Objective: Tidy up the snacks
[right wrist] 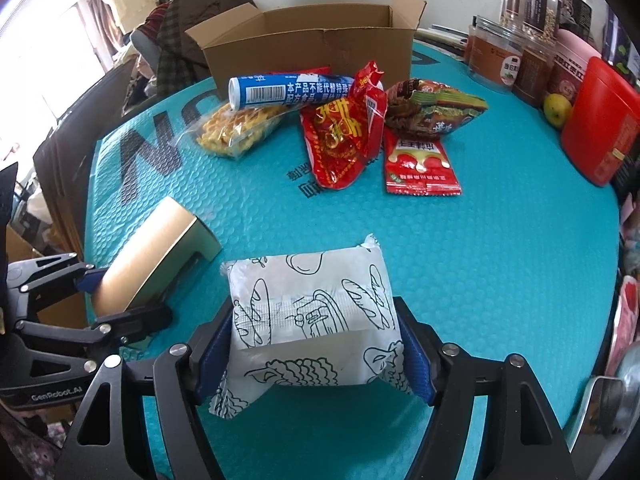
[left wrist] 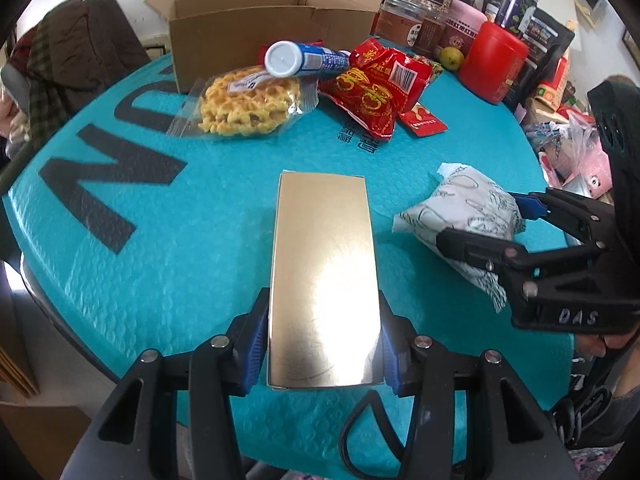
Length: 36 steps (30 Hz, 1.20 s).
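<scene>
My left gripper is shut on a shiny gold box, also seen from the side in the right wrist view. My right gripper is shut on a white packet with line drawings, which also shows in the left wrist view. Both sit low over the teal table cover. Further back lie a bagged waffle, a blue-white tube, red snack bags and an open cardboard box.
Jars, a red canister and a green fruit crowd the table's back right. A red sachet and a green-brown packet lie mid-table. Clothes hang over a chair at left.
</scene>
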Each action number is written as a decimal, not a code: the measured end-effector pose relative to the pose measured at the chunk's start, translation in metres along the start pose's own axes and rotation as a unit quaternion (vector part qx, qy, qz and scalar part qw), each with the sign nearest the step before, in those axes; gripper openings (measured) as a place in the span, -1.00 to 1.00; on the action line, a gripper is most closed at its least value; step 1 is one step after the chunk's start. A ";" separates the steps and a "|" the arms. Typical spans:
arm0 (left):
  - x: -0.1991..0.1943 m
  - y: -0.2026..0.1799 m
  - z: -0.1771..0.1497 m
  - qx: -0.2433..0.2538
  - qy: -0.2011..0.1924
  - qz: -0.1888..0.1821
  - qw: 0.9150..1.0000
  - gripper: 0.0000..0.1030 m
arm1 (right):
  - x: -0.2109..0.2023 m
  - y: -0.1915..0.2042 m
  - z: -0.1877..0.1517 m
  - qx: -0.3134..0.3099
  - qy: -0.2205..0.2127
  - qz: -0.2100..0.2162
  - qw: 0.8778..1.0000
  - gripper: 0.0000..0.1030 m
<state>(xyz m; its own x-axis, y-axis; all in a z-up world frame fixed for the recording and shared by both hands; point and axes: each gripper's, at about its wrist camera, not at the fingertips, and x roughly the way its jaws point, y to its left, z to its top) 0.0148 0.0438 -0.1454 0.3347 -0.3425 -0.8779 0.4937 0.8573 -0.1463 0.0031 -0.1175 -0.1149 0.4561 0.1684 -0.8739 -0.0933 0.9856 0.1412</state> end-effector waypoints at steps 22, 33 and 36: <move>0.014 0.000 0.022 0.005 -0.022 0.033 0.999 -0.14 | 0.011 0.004 -0.006 -0.006 -0.007 -0.020 1.000 0.52; 0.002 0.006 0.023 -0.012 -0.027 0.014 0.999 -0.14 | -0.002 0.001 -0.009 0.022 -0.028 -0.008 0.999 0.34; -0.005 0.003 0.025 -0.011 -0.038 0.010 0.999 -0.14 | -0.009 0.001 -0.008 0.022 -0.035 -0.003 0.999 0.34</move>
<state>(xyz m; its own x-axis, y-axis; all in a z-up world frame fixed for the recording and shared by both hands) 0.0348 0.0388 -0.1297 0.4045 -0.3528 -0.8437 0.4688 0.8721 -0.1399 -0.0081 -0.1180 -0.1110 0.5176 0.1616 -0.8402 -0.0519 0.9861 0.1577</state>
